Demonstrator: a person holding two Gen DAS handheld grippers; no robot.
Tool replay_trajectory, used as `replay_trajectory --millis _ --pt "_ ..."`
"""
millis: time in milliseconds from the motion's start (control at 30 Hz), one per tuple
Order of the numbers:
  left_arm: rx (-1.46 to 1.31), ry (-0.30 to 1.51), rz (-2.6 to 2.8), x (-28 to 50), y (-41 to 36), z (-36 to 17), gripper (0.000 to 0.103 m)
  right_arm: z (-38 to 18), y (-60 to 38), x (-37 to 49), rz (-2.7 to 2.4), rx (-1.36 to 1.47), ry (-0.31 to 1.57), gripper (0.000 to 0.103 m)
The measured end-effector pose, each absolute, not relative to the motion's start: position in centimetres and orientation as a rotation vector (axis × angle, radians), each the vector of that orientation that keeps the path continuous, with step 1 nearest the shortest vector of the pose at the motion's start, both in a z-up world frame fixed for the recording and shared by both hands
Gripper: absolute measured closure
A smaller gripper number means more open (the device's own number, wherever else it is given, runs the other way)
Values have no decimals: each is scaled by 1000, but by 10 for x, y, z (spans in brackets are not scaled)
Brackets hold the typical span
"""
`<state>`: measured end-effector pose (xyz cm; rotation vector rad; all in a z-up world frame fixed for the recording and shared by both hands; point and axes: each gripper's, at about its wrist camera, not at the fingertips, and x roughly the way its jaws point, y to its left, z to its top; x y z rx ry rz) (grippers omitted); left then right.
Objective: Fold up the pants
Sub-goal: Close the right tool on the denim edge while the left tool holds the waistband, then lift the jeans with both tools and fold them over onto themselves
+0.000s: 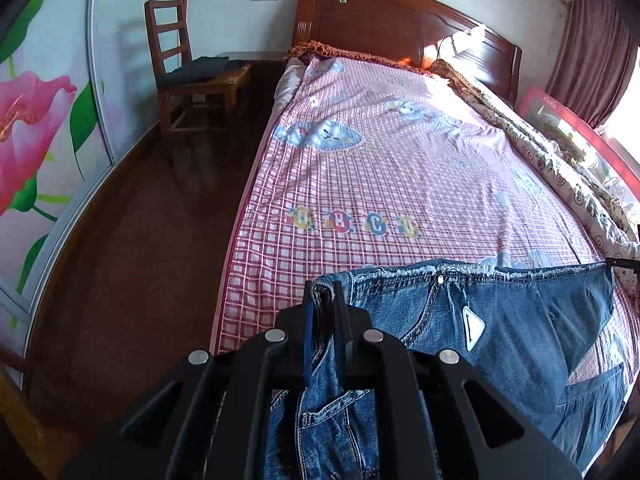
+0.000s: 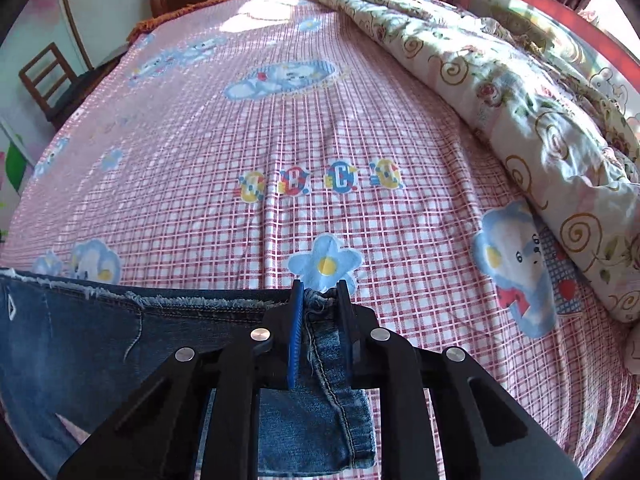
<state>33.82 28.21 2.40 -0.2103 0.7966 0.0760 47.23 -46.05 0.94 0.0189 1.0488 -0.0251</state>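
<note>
left gripper [image 1: 325,300] clamps jeans [image 1: 500,320] | right gripper [image 2: 320,300] clamps jeans | bed [image 1: 360,180]

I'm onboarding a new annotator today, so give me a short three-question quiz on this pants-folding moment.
1. True or false: the left hand-held gripper is shut on the jeans.
2. Multiple choice: what lies bunched along the far side of the bed sheet? A) a floral quilt B) a striped towel C) a grey coat
3. Fill in: the right hand-held gripper pinches the jeans at their frayed ____.

Key:
1. True; denim sits between its fingers.
2. A, the floral quilt.
3. Edge; the frayed edge runs between the two grippers.
</note>
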Motion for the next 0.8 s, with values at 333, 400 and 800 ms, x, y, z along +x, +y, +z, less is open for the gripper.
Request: replay_trajectory --millis 333,400,800 --pt "-290 590 -32 253 283 88 96 86 -484 342 -24 94 836 88" --pt "-315 550 -57 228 280 94 96 90 -493 303 -23 128 812 88" --pt "-462 583 -102 77 275 40 94 -20 -528 125 -110 440 910 88"
